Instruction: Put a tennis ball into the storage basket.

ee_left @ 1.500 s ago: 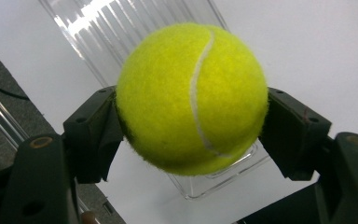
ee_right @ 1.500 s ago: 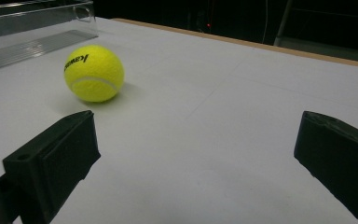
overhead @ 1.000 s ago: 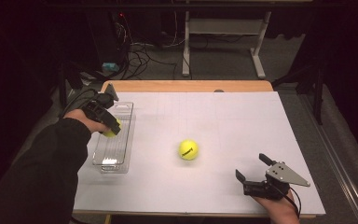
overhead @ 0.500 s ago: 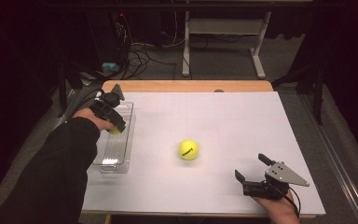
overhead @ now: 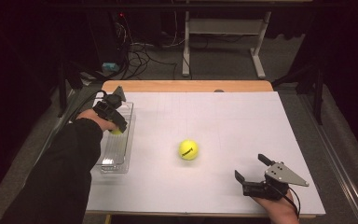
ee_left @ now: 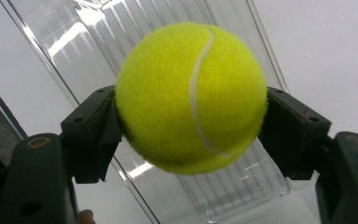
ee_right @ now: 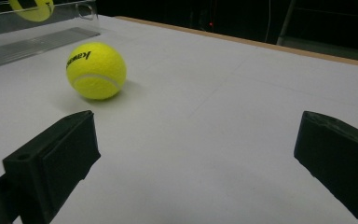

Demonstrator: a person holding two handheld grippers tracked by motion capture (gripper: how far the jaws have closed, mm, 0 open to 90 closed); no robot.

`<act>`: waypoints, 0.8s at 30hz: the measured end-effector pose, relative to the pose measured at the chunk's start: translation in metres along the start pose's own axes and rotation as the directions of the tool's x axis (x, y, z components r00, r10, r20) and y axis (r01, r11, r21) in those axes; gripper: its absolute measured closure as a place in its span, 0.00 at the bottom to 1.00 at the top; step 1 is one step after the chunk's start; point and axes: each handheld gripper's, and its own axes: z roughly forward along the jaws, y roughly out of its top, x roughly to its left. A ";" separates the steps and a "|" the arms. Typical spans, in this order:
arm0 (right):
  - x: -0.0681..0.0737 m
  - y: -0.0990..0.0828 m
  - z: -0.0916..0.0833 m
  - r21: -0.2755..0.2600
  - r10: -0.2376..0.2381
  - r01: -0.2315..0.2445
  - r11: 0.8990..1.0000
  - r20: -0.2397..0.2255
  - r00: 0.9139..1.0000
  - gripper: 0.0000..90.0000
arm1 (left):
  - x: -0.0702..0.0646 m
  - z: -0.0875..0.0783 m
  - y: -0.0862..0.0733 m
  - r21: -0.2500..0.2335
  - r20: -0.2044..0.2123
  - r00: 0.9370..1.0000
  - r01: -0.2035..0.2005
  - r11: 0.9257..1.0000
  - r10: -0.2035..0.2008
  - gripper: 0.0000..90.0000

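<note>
Tennis ball (ee_left: 191,98) number one sits clamped between the two black jaws of the left gripper (overhead: 113,116), which press on its left and right sides. In the high view this gripper hangs over the clear plastic tray (overhead: 116,154) at the left side of the white table (overhead: 223,121), with a bit of yellow showing under the hand. From the left gripper view the ball is above the ribbed floor of the tray; whether it touches the floor I cannot tell.

A second tennis ball (overhead: 188,150) lies free on the table near the middle, to the right of the tray and well apart from it. Black lettering shows on its side in the right gripper view (ee_right: 96,70).

The right gripper (overhead: 253,170) rests at the near right of the table, jaws spread wide with nothing between them, pointing toward the loose ball but well short of it.
</note>
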 end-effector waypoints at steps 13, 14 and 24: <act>0.002 -0.001 0.001 0.007 -0.008 0.008 1.000 -0.004 1.000 0.00 | -0.017 -0.020 -0.011 -0.060 0.030 0.996 -0.076 0.995 0.078 0.01; 0.002 -0.001 0.001 0.006 -0.011 0.011 1.000 -0.003 1.000 0.00 | -0.019 -0.022 -0.012 -0.060 0.033 0.996 -0.082 0.995 0.084 0.01; 0.002 -0.001 0.001 0.006 -0.012 0.012 1.000 0.003 1.000 0.00 | -0.043 -0.028 -0.020 -0.074 0.039 0.990 -0.134 0.988 0.137 0.01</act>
